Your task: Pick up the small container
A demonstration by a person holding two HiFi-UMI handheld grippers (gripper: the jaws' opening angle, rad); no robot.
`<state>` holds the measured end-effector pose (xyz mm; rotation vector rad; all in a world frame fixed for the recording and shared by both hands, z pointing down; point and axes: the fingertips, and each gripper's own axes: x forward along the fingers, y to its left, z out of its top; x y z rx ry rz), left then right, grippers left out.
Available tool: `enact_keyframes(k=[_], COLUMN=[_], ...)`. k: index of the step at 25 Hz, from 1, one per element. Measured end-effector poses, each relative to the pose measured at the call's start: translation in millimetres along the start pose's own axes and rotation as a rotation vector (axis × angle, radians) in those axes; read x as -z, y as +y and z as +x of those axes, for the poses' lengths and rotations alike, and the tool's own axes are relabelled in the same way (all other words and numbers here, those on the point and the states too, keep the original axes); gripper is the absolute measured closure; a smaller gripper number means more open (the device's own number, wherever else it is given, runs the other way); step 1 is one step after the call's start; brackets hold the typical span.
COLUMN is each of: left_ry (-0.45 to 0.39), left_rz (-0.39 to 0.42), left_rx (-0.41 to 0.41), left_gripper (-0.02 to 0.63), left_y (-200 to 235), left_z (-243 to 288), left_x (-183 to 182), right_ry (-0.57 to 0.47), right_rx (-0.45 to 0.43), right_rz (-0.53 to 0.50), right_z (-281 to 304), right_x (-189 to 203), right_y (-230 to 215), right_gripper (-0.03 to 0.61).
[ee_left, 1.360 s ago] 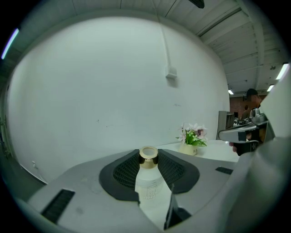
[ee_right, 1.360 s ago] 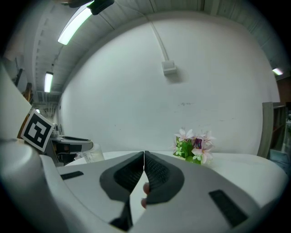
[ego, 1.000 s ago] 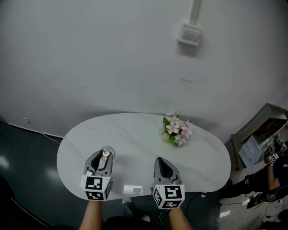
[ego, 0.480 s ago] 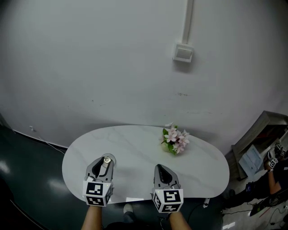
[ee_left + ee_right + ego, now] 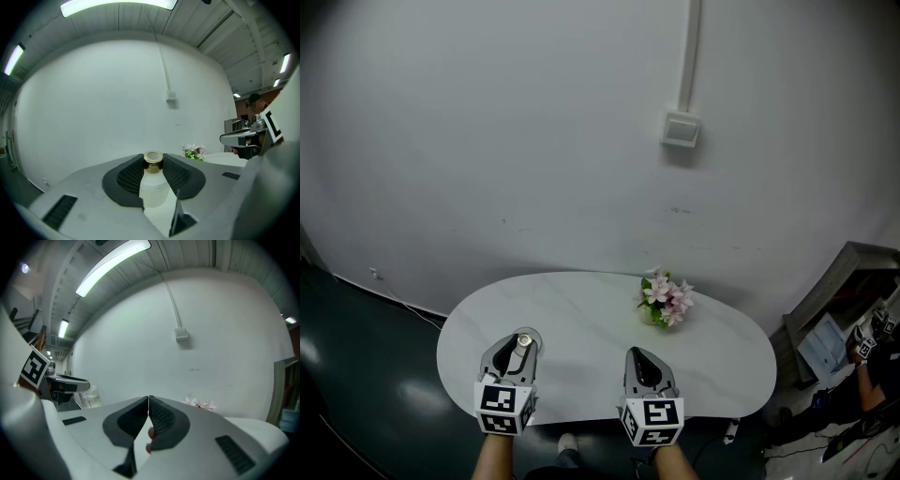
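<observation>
The small container (image 5: 153, 180) is a clear bottle with a gold ring at its mouth. It stands upright between the black ribbed pads of my left gripper (image 5: 153, 172), which is shut on it. In the head view the left gripper (image 5: 521, 343) holds the container (image 5: 523, 341) over the left part of the white oval table (image 5: 591, 314). My right gripper (image 5: 643, 361) is beside it, jaws shut with nothing between them. In the right gripper view the right gripper's (image 5: 148, 400) tips touch, and the left gripper with the container (image 5: 89, 399) shows at the far left.
A small bunch of pink and white flowers (image 5: 665, 300) sits at the back right of the table. A white wall with a junction box (image 5: 681, 129) rises behind. A person (image 5: 872, 366) and shelving stand at the far right.
The head view has tilted up, so the table and both grippers sit lower in the picture. A white slip seen between the grippers a second ago is out of view. The left grip is unchanged.
</observation>
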<state>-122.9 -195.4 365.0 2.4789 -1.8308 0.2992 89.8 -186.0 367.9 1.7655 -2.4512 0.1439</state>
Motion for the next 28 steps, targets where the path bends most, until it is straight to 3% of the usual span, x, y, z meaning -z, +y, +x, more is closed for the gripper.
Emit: enact_keyframes(k=[28], left_ry=[-0.025], left_rz=[0.013], left_rx=[-0.024], left_gripper=[0.485], left_y=[5.5], left_z=[-16.8], left_x=[-9.9], right_ry=[-0.034], right_rx=[0.002], right_rz=[-0.028], right_z=[-7.5], right_x=[-13.6], right_y=[2.3], right_gripper=[0.511])
